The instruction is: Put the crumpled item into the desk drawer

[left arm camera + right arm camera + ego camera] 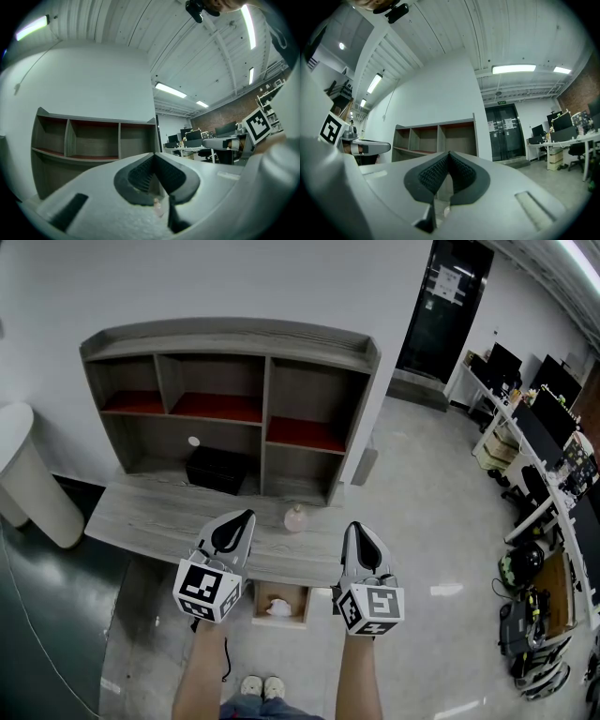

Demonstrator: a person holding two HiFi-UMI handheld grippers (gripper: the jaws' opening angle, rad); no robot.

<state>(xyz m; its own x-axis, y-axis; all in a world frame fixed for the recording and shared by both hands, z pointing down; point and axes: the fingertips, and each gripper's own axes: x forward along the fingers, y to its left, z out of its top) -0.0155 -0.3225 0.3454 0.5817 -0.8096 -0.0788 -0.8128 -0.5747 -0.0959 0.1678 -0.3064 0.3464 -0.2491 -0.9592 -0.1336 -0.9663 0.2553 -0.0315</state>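
A white crumpled item (278,607) lies inside the open desk drawer (279,619), which is pulled out below the grey wooden desk (141,521). My left gripper (246,517) hangs over the desk's front edge, left of the drawer, shut and empty. To the drawer's right, my right gripper (355,526) is also shut with nothing in it. In the left gripper view the left gripper (153,155) has its jaws together, pointing at the shelf unit (93,140). The right gripper (449,153) shows the same in its own view.
A small pinkish bottle (295,517) stands on the desk between the grippers. A black box (217,469) sits under the shelf unit (234,409). A white rounded object (28,474) stands at left. Office desks with monitors (534,427) line the right side.
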